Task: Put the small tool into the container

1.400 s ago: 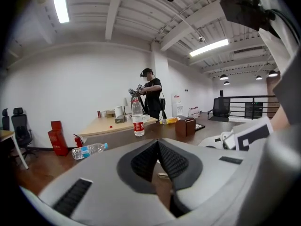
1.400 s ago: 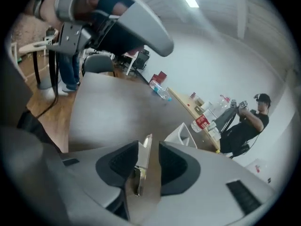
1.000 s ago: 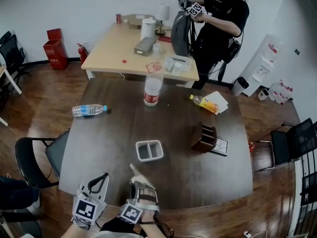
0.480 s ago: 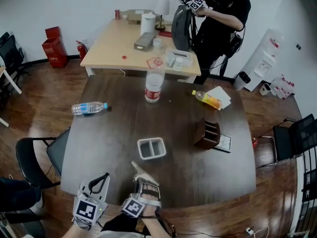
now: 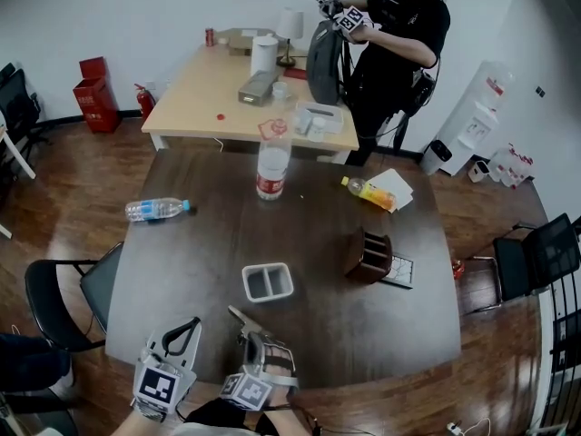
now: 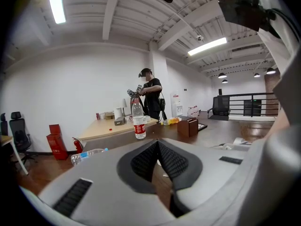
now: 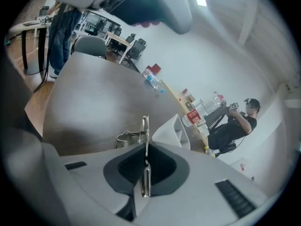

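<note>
Since one second ago, the right gripper (image 5: 251,336) has drawn its jaws in from full spread; they are closing and now pinch the small tool (image 7: 145,140), a thin metal piece standing edge-on between the pads and projecting forward. The left gripper (image 5: 183,328) rests nearby, jaws pressed together on nothing. The container (image 5: 268,282) sits on the table (image 5: 363,334) just ahead of the right jaws. Step in hand: securing the grasp. The next move likely calls for a short forward carry over the container's rim before release.
</note>
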The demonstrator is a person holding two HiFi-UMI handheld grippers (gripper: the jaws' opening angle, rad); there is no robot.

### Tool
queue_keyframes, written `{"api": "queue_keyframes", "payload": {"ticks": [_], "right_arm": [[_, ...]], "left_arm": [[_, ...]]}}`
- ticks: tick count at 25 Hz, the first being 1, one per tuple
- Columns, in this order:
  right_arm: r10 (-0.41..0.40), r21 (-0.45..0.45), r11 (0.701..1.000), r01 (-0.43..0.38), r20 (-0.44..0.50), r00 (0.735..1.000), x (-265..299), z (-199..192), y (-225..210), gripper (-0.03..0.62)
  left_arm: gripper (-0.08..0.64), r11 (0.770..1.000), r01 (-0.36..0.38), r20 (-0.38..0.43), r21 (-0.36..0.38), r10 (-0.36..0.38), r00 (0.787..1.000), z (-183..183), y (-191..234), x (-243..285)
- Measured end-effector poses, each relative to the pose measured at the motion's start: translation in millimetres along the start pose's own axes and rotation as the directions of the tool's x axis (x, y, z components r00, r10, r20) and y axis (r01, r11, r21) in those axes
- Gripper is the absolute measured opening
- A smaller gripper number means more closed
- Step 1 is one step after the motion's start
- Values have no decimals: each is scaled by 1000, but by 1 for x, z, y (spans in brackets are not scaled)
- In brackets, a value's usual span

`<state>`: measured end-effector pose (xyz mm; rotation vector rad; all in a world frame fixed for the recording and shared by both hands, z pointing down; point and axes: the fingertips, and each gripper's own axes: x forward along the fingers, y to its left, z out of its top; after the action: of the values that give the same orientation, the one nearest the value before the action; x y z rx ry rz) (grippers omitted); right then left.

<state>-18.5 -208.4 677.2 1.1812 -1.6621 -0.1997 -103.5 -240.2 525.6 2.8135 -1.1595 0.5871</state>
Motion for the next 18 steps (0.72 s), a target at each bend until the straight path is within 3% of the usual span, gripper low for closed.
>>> {"api": "queue_keyframes", "payload": {"ticks": [4, 6, 8, 12, 18], "right_arm": [[-31, 50, 998, 26, 94, 995, -27, 7, -26, 6], [-45, 139, 990, 26, 136, 990, -40, 5, -44, 6], [-61, 274, 962, 11, 173, 983, -51, 1, -68, 6], [-133, 487, 873, 9, 221, 966, -54, -5, -122, 6], [-188, 746, 661, -86, 275, 943, -10, -24, -174, 6]], "left_arm": [[-6, 1000, 3, 14, 24, -4, 1000, 11, -9, 8], [-6, 1000, 4, 24, 21, -4, 1000, 17, -12, 13], [-6, 1000, -1, 26, 31, 0, 1000, 22, -14, 17], [-6, 998, -3, 29, 59, 2, 1000, 33, -22, 28], [-6, 997, 16, 21, 73, -18, 1000, 41, -37, 39]]}}
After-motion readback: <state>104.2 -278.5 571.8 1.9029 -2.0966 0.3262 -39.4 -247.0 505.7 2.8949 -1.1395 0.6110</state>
